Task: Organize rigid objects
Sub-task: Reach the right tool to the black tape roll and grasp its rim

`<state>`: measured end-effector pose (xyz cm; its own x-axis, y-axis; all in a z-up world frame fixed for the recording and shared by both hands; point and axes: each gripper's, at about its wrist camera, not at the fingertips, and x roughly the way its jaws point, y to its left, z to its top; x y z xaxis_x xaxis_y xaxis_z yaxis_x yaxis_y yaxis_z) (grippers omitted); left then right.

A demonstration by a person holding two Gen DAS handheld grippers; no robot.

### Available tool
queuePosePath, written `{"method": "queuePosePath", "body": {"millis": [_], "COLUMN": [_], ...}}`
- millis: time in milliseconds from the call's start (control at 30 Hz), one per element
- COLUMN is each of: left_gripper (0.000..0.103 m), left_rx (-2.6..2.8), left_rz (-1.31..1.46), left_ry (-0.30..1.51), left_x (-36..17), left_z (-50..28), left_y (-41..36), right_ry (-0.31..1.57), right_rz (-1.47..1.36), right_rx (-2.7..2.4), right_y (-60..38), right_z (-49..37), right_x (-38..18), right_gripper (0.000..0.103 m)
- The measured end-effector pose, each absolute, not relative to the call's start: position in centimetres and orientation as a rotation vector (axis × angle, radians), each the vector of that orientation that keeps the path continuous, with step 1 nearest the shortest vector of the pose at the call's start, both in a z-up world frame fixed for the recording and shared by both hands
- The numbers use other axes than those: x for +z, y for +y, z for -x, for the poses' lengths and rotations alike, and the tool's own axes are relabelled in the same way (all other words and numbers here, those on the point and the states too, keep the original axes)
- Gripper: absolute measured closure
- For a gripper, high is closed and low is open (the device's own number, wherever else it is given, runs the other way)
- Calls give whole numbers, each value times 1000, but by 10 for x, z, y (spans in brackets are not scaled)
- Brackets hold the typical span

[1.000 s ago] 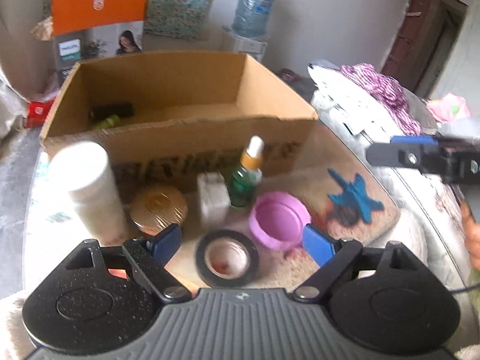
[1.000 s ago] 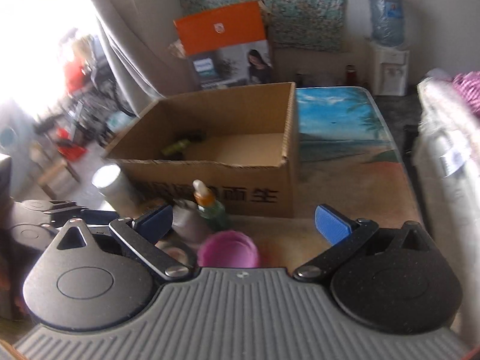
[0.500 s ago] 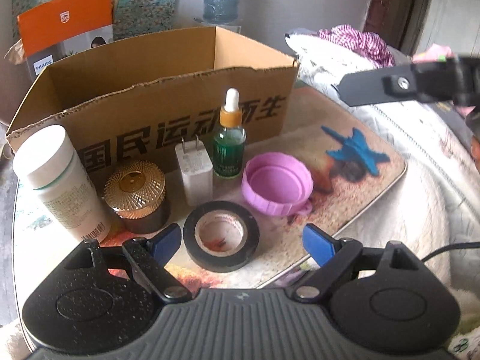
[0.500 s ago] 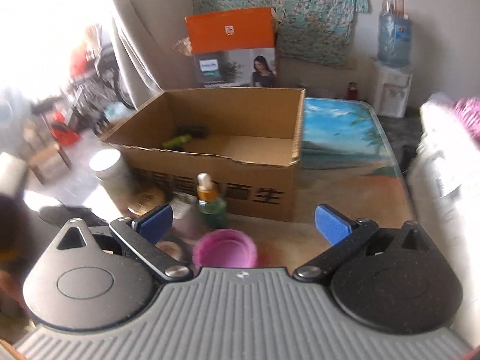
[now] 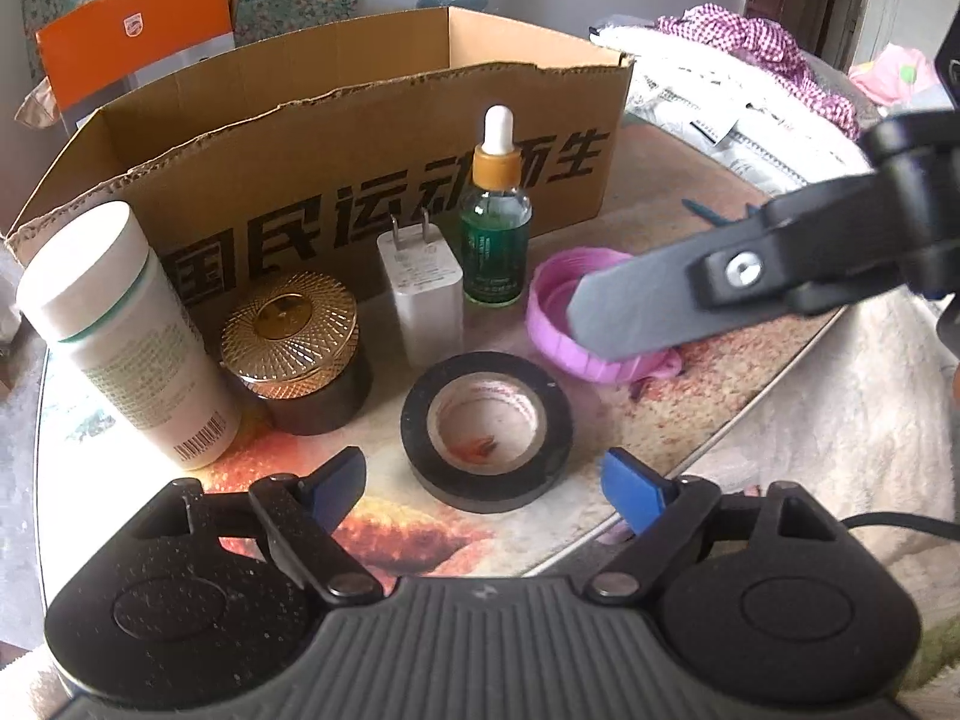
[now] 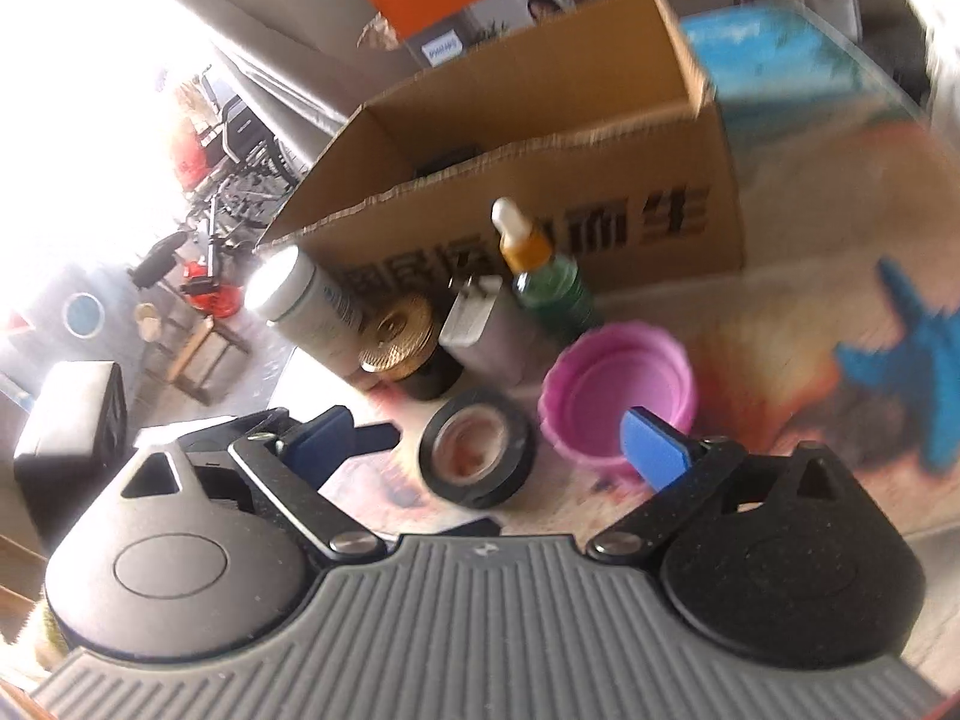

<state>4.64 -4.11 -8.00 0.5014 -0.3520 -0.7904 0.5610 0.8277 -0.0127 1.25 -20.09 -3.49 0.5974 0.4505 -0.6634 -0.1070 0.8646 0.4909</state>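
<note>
Six rigid items stand in a loose row on the desk [image 5: 690, 420], just before the corrugated cardboard box [image 5: 360, 138], presumably awaiting transfer into it. The left tongs [image 5: 483, 483], spread and empty, face the black tape roll [image 5: 486, 429], a flat rubbery ring. The right tongs [image 6: 489, 441], also spread, straddle the rim of the ribbed pink plastic lid [image 6: 618, 387], suggesting a grasp there. Beside these stand a glass dropper bottle [image 5: 495, 228], a white charger [image 5: 423, 294], a gold-lidded jar [image 5: 294, 348] and a smooth white bottle [image 5: 120, 330].
</note>
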Motion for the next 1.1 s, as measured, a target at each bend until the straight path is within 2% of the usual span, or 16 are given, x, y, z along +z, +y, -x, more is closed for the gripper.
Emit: {"method": "queuePosePath", "body": {"millis": [267,367,467,1100], "left_gripper": [27,31,36,36], "left_rx": [-575,-581,-582,-565], "left_rz": [-298,-301,-298,-314], "left_ry": [879,874,873,865], "left_x": [-86,-86,-85,-84], "left_z": [-51,-52,-54,-52], "left_y": [-54,-58,-59,-61], "right_ry": [958,963,969,960], "right_rz": [-500,-478,-476,-464], "right_rx": [337,342,349,224], "right_y": [-194,-188,-186,-221], "right_z": [-28,-32,-35,-33], "right_x": [-61,-62,-62,-68], "right_gripper": [44,52,56,56]}}
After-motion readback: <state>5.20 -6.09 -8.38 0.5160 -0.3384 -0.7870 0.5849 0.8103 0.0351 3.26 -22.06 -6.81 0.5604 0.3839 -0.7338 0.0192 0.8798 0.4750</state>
